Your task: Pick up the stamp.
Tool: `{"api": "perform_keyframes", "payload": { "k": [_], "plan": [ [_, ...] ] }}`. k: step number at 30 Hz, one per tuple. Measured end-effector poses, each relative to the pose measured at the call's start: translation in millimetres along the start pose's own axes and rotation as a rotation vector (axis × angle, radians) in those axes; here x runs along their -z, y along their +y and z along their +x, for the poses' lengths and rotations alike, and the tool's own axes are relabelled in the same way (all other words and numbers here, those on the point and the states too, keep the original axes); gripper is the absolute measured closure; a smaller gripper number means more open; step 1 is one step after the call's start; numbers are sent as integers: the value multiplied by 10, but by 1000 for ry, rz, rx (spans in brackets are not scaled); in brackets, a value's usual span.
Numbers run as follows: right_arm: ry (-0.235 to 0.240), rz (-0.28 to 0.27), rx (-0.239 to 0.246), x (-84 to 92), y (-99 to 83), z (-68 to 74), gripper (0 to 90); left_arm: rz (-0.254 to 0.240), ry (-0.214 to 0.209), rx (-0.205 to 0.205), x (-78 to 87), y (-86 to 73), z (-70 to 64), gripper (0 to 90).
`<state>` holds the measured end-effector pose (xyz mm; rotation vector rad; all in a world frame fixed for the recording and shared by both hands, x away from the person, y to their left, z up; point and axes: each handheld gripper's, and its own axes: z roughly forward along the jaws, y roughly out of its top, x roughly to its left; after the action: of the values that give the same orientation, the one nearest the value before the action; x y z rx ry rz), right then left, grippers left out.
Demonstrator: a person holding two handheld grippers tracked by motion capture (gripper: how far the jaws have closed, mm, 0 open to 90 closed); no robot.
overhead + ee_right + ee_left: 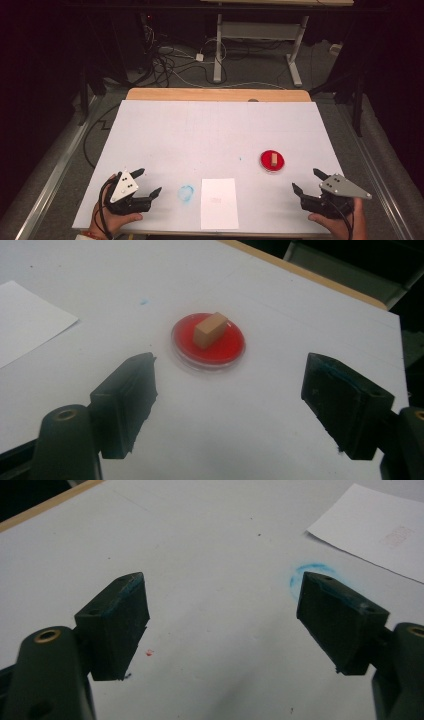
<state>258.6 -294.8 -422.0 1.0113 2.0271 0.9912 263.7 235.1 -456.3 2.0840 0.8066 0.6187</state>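
The right claw (306, 181) is hovering over the near right corner of the counter (215, 125), its jaws standing wide apart and gripping nothing. In the right gripper view, the red dish (208, 341) is lying on the counter just beyond the right claw (227, 390), apart from both jaws. A small tan block (210, 329) is resting inside the dish (272, 161), tilted against its rim line. The left claw (148, 182) is hovering over the near left corner, jaws likewise spread wide and empty. A white sheet of paper (219, 202) is lying at the near edge between the two claws, and a blue smudge (186, 193) is sitting just beside its left side.
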Motion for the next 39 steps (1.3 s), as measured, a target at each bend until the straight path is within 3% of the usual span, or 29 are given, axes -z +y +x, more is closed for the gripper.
{"api": "perform_keyframes", "payload": {
  "k": [9,19,25,30,39],
  "plan": [
    [2,39,-36,-84,93,-89,226,16,-4,-2,-22,-13,4,202],
    [-15,67,-19,-175,239,-97,260,30,4,-13,-28,-23,-7,201],
    [-8,110,-54,-265,344,-137,267,39,1,-16,-39,-32,9,202],
    [-8,150,-38,-375,463,-148,271,40,-2,-24,-68,-29,10,202],
    [-7,169,-26,-528,582,-140,271,46,-3,-25,-86,-34,13,202]
  ]
}}
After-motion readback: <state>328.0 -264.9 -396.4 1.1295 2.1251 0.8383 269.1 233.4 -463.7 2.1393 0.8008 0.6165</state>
